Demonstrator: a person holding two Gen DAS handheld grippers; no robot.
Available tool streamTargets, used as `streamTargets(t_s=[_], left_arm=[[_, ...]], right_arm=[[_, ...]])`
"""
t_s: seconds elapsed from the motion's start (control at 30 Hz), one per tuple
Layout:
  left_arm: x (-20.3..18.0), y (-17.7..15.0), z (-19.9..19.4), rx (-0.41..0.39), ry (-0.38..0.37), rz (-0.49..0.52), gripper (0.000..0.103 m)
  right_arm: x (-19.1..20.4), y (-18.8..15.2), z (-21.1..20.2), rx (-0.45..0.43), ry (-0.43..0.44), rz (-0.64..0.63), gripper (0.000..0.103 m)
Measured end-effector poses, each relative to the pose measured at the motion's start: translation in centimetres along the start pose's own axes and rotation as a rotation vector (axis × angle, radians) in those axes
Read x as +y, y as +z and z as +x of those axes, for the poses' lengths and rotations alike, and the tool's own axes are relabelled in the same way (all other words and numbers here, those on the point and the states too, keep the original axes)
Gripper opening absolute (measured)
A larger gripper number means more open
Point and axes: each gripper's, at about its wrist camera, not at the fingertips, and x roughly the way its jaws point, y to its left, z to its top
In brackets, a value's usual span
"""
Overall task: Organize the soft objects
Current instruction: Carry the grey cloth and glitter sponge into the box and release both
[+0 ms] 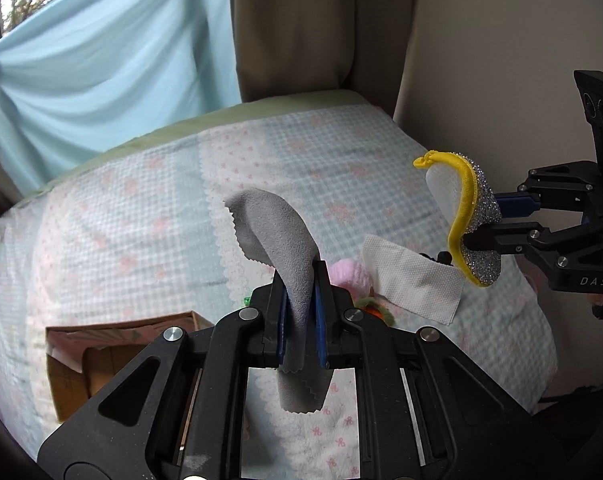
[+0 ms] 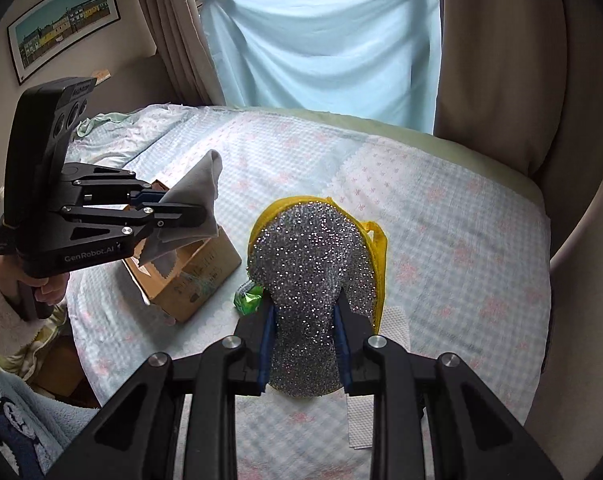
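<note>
Grey suede-like cloth (image 1: 279, 236) with zigzag edges is hanging clamped in the left gripper (image 1: 301, 280); the right gripper (image 2: 303, 320) is squeezing a glittery yellow-rimmed scrubber (image 2: 313, 264) above the bed (image 2: 441, 216).

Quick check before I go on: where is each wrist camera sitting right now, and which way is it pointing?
Left wrist: on the left gripper, looking across the bed toward the window; it grips a grey cloth, and the right gripper shows at right.
Right wrist: on the right gripper, facing the same window; it grips a glittery scrub pad, and the left gripper and hand show at left.
Shared: bed, cardboard box, both held items.
</note>
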Motion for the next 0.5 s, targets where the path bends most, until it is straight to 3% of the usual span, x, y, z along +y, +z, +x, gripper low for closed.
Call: streamTargets(t_s=[0.3,0.5], left_arm=[[8.5,-1.2,-8.3,-0.050,0.012,-0.057,0.010],[16.2,-3.3,-11.5,-0.032,0.001,-0.066,0.010]], right_arm=[[9.5,5.9,-3.1,-0.055,-0.062,0.069,0.024],[17.8,9.0,-1.4,-0.060,-0.106,0.122,0.024]])
